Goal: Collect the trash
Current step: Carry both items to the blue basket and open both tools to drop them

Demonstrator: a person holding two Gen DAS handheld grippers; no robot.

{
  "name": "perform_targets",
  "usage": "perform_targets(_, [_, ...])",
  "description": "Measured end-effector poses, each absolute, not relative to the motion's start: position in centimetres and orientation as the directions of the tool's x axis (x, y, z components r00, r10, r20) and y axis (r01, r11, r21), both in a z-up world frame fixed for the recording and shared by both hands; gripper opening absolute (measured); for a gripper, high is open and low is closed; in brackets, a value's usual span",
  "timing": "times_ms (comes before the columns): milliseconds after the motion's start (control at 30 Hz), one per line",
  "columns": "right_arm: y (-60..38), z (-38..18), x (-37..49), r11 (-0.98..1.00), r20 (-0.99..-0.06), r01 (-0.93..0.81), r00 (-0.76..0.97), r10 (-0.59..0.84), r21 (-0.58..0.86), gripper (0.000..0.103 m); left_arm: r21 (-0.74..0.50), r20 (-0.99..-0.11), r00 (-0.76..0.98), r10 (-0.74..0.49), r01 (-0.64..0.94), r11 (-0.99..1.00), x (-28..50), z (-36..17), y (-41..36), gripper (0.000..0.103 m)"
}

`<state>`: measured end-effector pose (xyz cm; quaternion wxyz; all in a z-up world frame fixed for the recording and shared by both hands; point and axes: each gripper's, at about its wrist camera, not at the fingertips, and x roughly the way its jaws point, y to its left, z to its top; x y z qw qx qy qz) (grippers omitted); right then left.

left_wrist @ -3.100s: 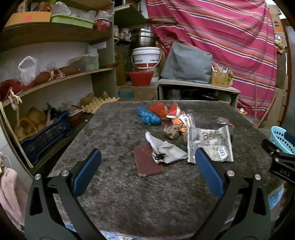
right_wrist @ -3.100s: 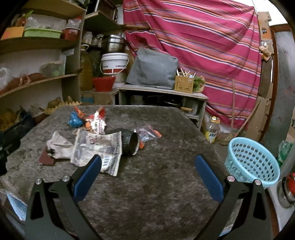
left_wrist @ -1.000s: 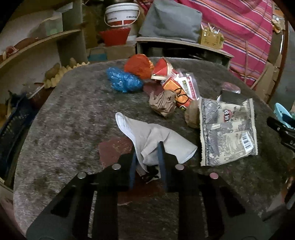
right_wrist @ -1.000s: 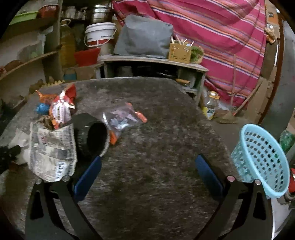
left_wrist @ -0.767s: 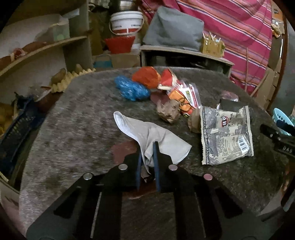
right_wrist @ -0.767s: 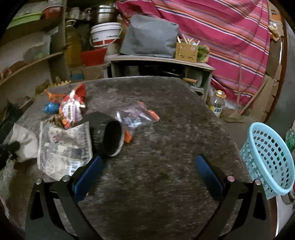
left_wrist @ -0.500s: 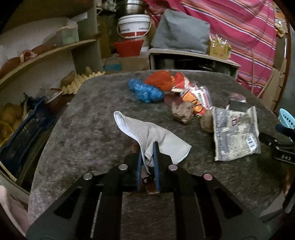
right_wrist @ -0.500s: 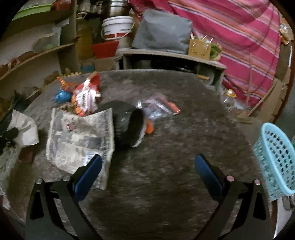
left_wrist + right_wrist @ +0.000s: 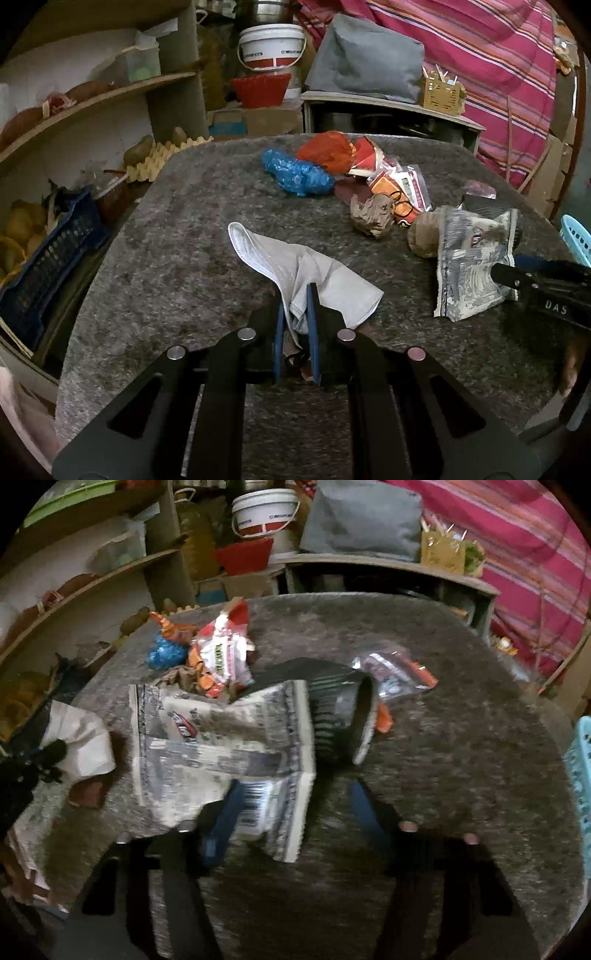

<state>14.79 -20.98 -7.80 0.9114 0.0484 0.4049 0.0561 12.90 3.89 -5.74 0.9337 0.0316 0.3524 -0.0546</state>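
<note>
My left gripper (image 9: 294, 314) has its blue-padded fingers pinched together on a crumpled grey-white paper wrapper (image 9: 295, 266), which fans out above the tips and hangs clear over the grey felt-covered table (image 9: 184, 229). A bit of dark reddish card shows between the fingers just below the wrapper; I cannot tell whether it is caught too.

Farther back on the table lies the rest of the litter: a crinkled blue plastic bag (image 9: 295, 173) touching a crumpled orange-red bag (image 9: 327, 151), a red-and-white snack packet (image 9: 402, 182) beside them, a brown paper ball (image 9: 371, 216) in front of that, and a flat grey printed foil packet (image 9: 469, 269) to the right.

My right gripper (image 9: 295, 805) shows blurred in its own camera. Its fingers stand apart, the left pad (image 9: 225, 823) under or against the near edge of the grey printed foil packet by the barcode, the right pad over bare felt. I see no squeeze on the packet, so I read it as spread and holding nothing. Touching the packet's far right side lies a black ribbed cup (image 9: 340, 709) on its side, with a clear plastic bag (image 9: 395, 672) just behind. A light blue plastic basket (image 9: 580, 775) sits at the right edge, beyond the table.
</note>
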Motion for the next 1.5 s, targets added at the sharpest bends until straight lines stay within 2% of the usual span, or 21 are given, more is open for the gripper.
perform_targets(33, [-20.9, -7.9, 14.8, 0.987, -0.734, -0.071, 0.662, 0.154, 0.143, 0.033, 0.020, -0.662, 0.746, -0.079, 0.122, 0.992, 12.8, -5.8, 3.9, 0.010])
perform_targets(67, [-20.8, -7.9, 14.8, 0.988, -0.731, -0.073, 0.665, 0.152, 0.140, 0.032, 0.021, -0.660, 0.748, -0.077, 0.121, 0.992, 12.8, -5.7, 4.0, 0.010])
perform_targets(133, [-20.8, -7.5, 14.5, 0.988, -0.714, -0.086, 0.683, 0.155, 0.132, 0.018, 0.025, -0.656, 0.751, -0.075, 0.120, 0.992, 12.7, -5.6, 4.1, 0.010])
perform_targets(200, [-21.2, -7.1, 14.2, 0.983, -0.703, -0.101, 0.688, 0.181, 0.154, 0.011, 0.023, -0.652, 0.755, -0.077, 0.120, 0.992, 12.6, -5.4, 4.1, 0.009])
perform_targets(333, [-22.1, -5.9, 13.1, 0.976, -0.670, -0.125, 0.710, 0.215, 0.180, 0.005, 0.013, -0.639, 0.764, -0.085, 0.122, 0.992, 12.5, -4.6, 3.7, 0.009])
perform_targets(567, [-25.8, -2.3, 10.4, 0.966, -0.580, -0.135, 0.778, 0.242, 0.222, 0.003, 0.029, -0.592, 0.799, -0.108, 0.155, 0.987, 11.6, -1.5, 0.7, 0.009])
perform_targets(900, [-38.3, 2.2, 7.3, 0.960, -0.485, 0.032, 0.867, 0.113, 0.280, 0.002, 0.046, -0.523, 0.821, -0.228, 0.294, 0.955, 11.7, 2.5, -9.0, 0.009])
perform_targets(1067, [-45.0, 2.3, 5.9, 0.941, -0.471, 0.137, 0.882, 0.026, 0.309, 0.002, 0.039, -0.508, 0.803, -0.312, 0.383, 0.923, 11.6, 3.2, -15.3, 0.009])
perform_targets(1333, [-55.7, 0.8, 2.4, 0.891, -0.496, 0.343, 0.853, -0.163, 0.297, 0.002, 0.031, -0.502, 0.737, -0.453, 0.539, 0.842, 11.2, 2.5, -27.3, 0.009])
perform_targets(1500, [-59.9, -0.1, 1.1, 0.857, -0.525, 0.420, 0.822, -0.220, 0.299, 0.002, 0.019, -0.512, 0.679, -0.526, 0.621, 0.783, 10.6, 1.4, -33.8, 0.009])
